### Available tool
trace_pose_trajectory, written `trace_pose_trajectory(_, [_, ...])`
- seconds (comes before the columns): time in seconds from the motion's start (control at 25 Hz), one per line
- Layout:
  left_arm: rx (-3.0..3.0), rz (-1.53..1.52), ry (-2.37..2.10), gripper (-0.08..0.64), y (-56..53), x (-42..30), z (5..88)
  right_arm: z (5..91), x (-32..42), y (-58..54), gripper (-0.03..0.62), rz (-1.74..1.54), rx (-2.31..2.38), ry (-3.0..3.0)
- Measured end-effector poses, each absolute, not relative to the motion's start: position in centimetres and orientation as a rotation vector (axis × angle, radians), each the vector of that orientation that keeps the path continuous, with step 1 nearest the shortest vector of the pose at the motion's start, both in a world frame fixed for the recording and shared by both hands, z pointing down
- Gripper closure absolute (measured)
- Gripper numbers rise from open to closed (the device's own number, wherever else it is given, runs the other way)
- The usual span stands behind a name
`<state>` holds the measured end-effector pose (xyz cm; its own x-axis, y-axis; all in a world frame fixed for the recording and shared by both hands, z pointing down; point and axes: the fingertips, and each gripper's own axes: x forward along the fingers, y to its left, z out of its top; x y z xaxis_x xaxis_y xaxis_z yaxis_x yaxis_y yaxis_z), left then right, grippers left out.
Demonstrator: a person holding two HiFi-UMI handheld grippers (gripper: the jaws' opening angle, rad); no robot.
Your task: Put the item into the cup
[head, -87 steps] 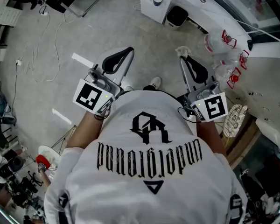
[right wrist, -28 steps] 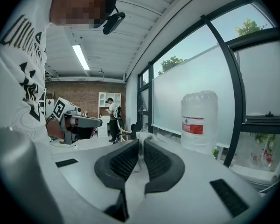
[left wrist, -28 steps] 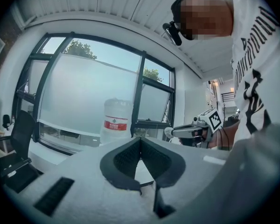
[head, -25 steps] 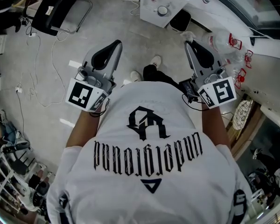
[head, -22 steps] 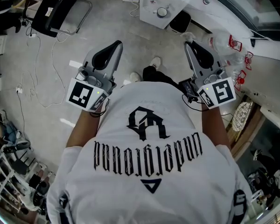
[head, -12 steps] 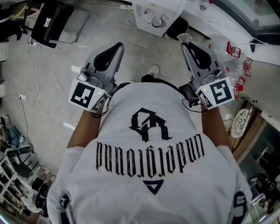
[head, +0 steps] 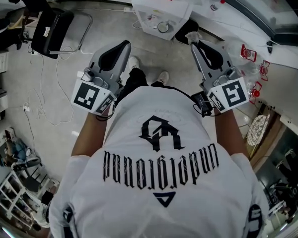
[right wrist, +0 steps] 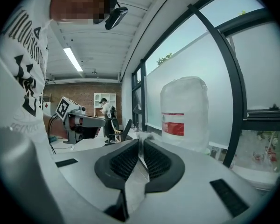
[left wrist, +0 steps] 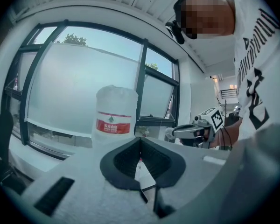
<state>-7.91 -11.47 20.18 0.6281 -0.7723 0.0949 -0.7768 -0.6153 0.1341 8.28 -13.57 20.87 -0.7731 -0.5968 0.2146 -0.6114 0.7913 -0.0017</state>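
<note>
In the head view a small white table [head: 148, 13] stands ahead of the person, with a round cup [head: 163, 27] on it. I cannot pick out the item. My left gripper [head: 124, 44] and right gripper [head: 193, 44] are held out at waist height, short of the table. In the left gripper view my left gripper [left wrist: 140, 139] has its black pads closed together with nothing in them. In the right gripper view my right gripper [right wrist: 141, 143] is likewise shut and empty. A large water jug [left wrist: 114, 115] with a red label [right wrist: 184, 113] rises behind the jaws.
A black chair [head: 54, 26] stands at the left and cables [head: 44, 83] trail over the grey floor. A black bin [head: 187, 31] sits beside the table. Clear plastic things with red clips [head: 248, 53] lie at the right under the window ledge.
The person has walked forward: the white table with the cup has come nearer and lower in the head view. Both grippers keep the same pose and stay shut.
</note>
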Motion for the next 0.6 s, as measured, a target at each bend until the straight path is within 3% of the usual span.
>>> trace_pose_trajectory(0.6, [2.710, 0.083, -1.111, 0.548, -17.4, -7.3, 24.7, 27.2, 5.7, -17.8, 0.552, 0.201, 0.936, -2.691])
